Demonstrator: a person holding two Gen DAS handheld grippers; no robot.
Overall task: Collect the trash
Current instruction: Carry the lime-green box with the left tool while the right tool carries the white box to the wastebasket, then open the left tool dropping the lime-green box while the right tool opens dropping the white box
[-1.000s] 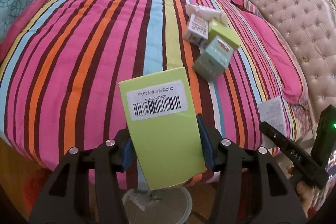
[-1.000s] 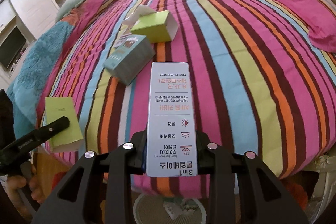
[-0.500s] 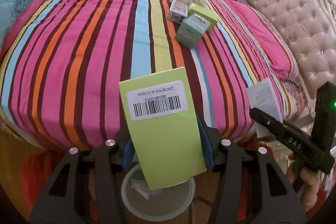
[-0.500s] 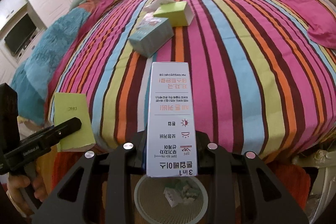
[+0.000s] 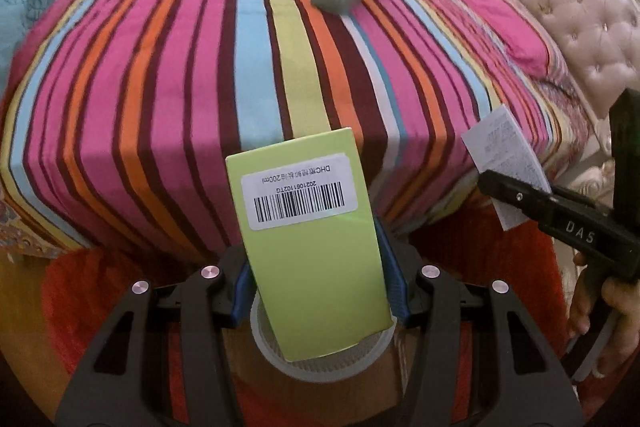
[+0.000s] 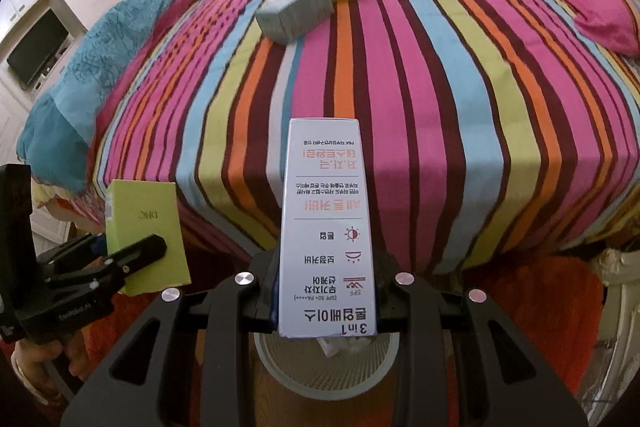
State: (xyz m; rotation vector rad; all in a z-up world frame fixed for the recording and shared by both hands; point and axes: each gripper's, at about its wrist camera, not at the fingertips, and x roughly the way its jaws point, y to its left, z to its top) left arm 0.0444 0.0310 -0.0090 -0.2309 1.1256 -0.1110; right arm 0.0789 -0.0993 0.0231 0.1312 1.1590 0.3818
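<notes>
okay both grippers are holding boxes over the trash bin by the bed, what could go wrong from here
1. The green box in the left gripper hangs tilted over the white bin; released so, it may catch the rim and tumble onto the floor.
2. The right gripper holds its white box above the same bin; dropped together, the boxes could collide.

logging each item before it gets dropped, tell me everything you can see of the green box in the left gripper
The green box is a tall lime-green carton, apparently thin card, with a white barcode sticker reading "DHC" and "200ml" on the face toward the left wrist camera; the right wrist view shows "DHC" printed on another face. It looks intact and closed at the far end. The left gripper clamps it by its two narrow sides near the lower end, and it points away, slightly tilted. It hangs above the pale mesh bin, beside the bed edge.
</notes>
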